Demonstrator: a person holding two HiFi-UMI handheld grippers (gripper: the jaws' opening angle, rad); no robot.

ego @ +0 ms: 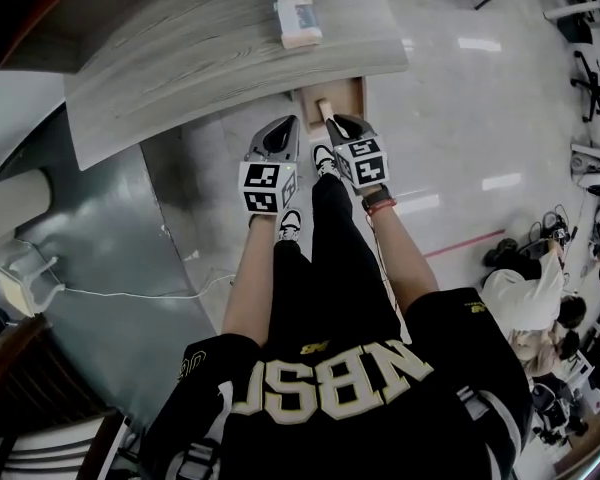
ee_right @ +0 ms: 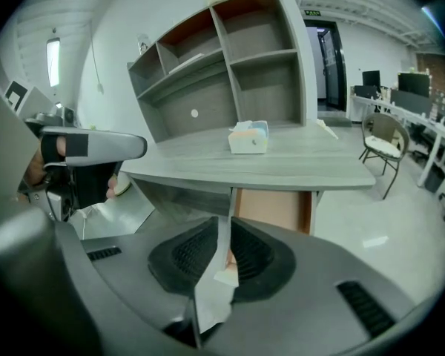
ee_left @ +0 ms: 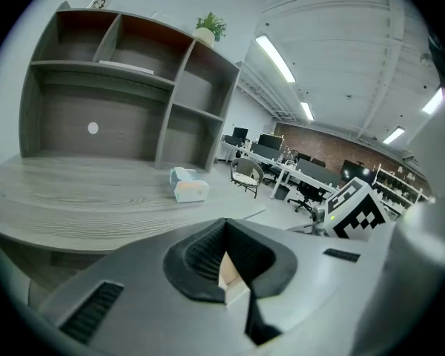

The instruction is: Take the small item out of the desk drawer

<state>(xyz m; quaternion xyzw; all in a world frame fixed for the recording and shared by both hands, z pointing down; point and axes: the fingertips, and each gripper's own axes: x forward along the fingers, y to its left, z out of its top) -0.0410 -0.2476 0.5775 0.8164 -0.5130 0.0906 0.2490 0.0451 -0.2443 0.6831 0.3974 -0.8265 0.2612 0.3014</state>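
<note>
**Grey desk with one box on top**

The wood-grain desk (ego: 210,58) carries a pastel tissue box (ego: 298,21) towards its far right side. A shelf unit (ee_left: 126,95) stands along its far edge. Its drawer (ego: 345,96) hangs open at the near right.

My left gripper (ego: 286,125) and right gripper (ego: 340,123) are smooth grey moulded shells that taper to a blunt nose. Each carries a white cube printed with black square markers (ego: 268,187). Seen along the jaws, the inner faces are black ribbed rubber pads (ee_left: 200,254) set in a rounded black recess. Small dark slotted vents (ee_left: 93,311) sit in the grey casing on either side. I wear a black short-sleeved jersey (ego: 330,408) with large pale gold block letters outlined in white. I also have on black trousers (ego: 325,258) and black-and-white trainers (ego: 291,224). A dark strap with a red edge (ego: 378,200) circles my right wrist.
</note>
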